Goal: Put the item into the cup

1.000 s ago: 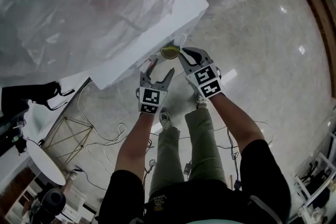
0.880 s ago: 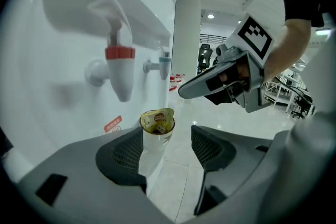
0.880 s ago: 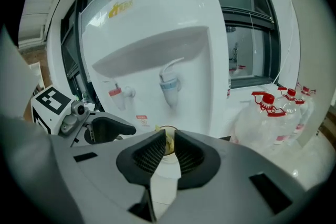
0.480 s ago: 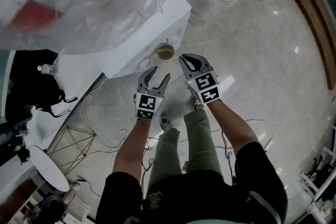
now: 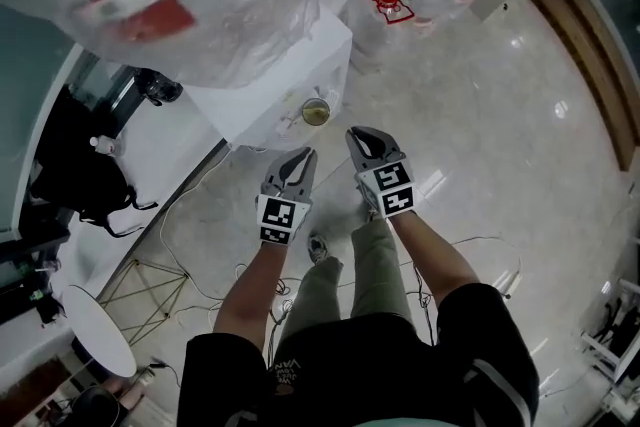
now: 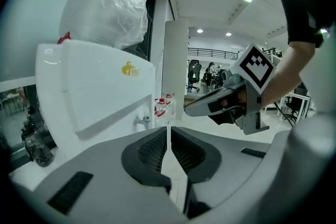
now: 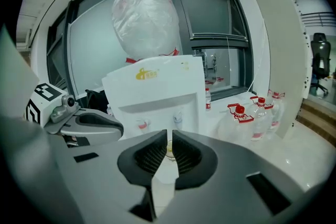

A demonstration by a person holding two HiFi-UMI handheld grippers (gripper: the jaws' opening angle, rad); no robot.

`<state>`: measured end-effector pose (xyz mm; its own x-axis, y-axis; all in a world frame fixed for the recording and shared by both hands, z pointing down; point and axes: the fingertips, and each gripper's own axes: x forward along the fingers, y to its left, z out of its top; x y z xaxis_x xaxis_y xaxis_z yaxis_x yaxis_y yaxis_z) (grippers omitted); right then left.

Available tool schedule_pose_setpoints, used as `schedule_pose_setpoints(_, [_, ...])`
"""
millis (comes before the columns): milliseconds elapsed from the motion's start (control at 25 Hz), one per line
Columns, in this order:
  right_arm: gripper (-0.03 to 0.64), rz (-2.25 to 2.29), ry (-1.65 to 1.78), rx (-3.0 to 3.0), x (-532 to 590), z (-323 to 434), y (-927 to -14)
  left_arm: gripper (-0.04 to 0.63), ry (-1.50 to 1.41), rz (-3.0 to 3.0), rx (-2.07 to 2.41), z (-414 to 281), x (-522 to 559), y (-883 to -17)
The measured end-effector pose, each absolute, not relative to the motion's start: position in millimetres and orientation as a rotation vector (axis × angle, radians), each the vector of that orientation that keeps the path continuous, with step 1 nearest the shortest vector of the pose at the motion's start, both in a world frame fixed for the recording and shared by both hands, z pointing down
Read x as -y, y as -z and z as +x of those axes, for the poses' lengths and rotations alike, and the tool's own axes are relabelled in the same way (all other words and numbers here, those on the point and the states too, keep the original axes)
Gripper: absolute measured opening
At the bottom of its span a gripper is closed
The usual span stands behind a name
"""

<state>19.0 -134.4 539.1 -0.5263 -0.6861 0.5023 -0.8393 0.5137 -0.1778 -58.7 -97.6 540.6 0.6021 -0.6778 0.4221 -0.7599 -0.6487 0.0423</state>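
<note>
Head view | cup (image 5: 316, 112) stands under water dispenser (image 5: 270, 85) taps, yellowish item apparently inside | left gripper (image 5: 303, 156) jaws closing on nothing; right gripper (image 5: 359, 133) jaws nearly together, empty; both apart from cup | step: placement looks done | next: just confirm item sits inside

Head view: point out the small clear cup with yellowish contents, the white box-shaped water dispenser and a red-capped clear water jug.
Small clear cup (image 5: 316, 112), head view, its open top.
White water dispenser (image 5: 302, 73), head view, its top face.
Red-capped clear water jug (image 5: 385, 15), head view, its clear shoulder.
</note>
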Motion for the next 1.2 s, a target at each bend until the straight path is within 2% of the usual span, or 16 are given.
schedule_pose_setpoints(640, [0.057, 1.417, -0.512, 2.454, 53.4, 24.4, -419.5, 0.02, -0.355, 2.743, 1.206, -78.1, 29.6, -396.1])
schedule_pose_setpoints(1200, [0.054, 1.528, -0.411, 2.575, -8.6, 16.6, -317.7, 0.02, -0.226, 2.834, 1.245, -111.0, -38.7, -302.6])
